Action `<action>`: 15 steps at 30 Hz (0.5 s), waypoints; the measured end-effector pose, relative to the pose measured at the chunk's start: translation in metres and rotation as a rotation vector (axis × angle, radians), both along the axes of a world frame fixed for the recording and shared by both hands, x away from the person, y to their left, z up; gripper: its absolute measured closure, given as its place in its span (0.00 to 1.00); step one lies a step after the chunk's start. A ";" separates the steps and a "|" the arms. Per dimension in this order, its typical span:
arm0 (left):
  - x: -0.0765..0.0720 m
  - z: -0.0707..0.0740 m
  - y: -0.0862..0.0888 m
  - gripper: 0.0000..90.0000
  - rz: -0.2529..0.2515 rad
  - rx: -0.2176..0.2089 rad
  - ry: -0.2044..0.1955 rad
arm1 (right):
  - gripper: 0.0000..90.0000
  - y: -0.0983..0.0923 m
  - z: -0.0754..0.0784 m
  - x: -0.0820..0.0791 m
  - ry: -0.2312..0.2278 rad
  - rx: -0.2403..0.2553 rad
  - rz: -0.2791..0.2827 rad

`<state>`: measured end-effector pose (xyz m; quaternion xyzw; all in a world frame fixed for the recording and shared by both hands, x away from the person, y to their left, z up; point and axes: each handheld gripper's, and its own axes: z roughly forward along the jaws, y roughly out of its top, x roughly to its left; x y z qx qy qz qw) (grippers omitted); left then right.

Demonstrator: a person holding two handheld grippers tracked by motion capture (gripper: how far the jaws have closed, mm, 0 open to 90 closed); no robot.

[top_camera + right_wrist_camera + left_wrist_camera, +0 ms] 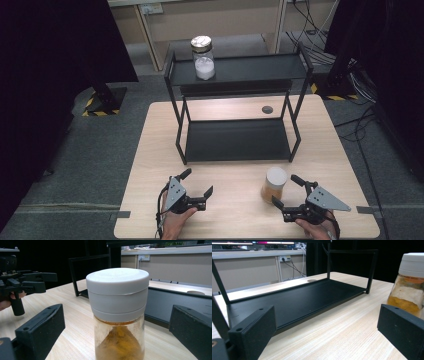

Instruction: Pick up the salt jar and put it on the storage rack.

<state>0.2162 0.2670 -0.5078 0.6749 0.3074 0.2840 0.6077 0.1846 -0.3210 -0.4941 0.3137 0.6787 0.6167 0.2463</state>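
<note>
A clear round jar (274, 184) with a thick, ribbed white screw lid stands upright on the bench (150, 150) near its front edge, right of centre, partly filled with a heap of orange-brown powder that clings to the inner wall. In the right gripper view the jar (117, 315) sits squarely between the two blocky black fingers (40, 327), which are spread wide on either side and touch nothing. The right gripper (289, 194), matte black with a grey three-cornered plate on top, hovers just beside the jar towards the bench's front right corner. The left gripper (197, 183) is held near the front edge left of centre, well apart from the jar, its fingers (254, 327) also wide open and empty.

Behind both, across the middle of the pale wood-grain bench, stands a black metal rack (237, 140) of thin square tubing with two flat shelves. On the upper shelf, towards its left end, is a second glass jar (203, 57) with a shiny metal lid, holding white powder. A small dark round cap (267, 109) is set in the bench near the back edge.
</note>
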 end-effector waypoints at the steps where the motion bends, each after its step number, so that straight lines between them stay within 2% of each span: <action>1: 0.000 0.000 0.000 0.02 0.000 0.000 0.000 | 0.01 0.000 0.000 0.000 0.000 0.000 0.000; 15: 0.001 -0.001 0.000 0.02 -0.002 -0.010 0.004 | 0.01 0.000 0.000 -0.001 0.000 -0.004 -0.008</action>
